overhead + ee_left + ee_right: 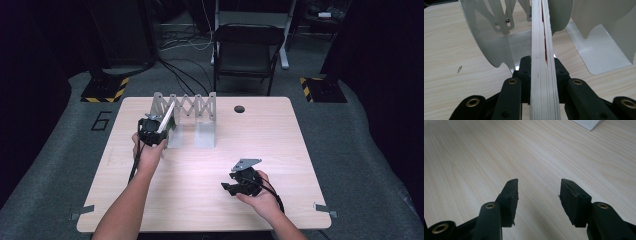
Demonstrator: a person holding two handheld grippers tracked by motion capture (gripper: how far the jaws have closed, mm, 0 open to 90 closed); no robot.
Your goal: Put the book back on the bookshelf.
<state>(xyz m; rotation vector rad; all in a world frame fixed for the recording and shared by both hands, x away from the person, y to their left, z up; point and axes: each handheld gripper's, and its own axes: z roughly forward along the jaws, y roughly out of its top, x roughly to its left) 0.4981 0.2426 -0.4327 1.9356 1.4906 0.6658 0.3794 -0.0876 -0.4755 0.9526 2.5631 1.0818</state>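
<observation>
My left gripper (154, 129) (541, 65) is shut on a thin book (167, 117) (543, 45), gripping it by its lower edge. The book's white page edges face the camera in the left gripper view, with a red streak between the pages. It stands tilted among the left dividers of a grey metal accordion book rack (192, 107) (487, 37). My right gripper (228, 188) (539, 191) rests low over the table near the front right, open, with only bare wood between its jaws.
The light wooden table (280, 135) has a round cable hole (239, 108) behind the rack. A black folding chair (247, 50) stands beyond the far edge. A corner of the rack's base plate (589, 123) lies ahead of the right gripper.
</observation>
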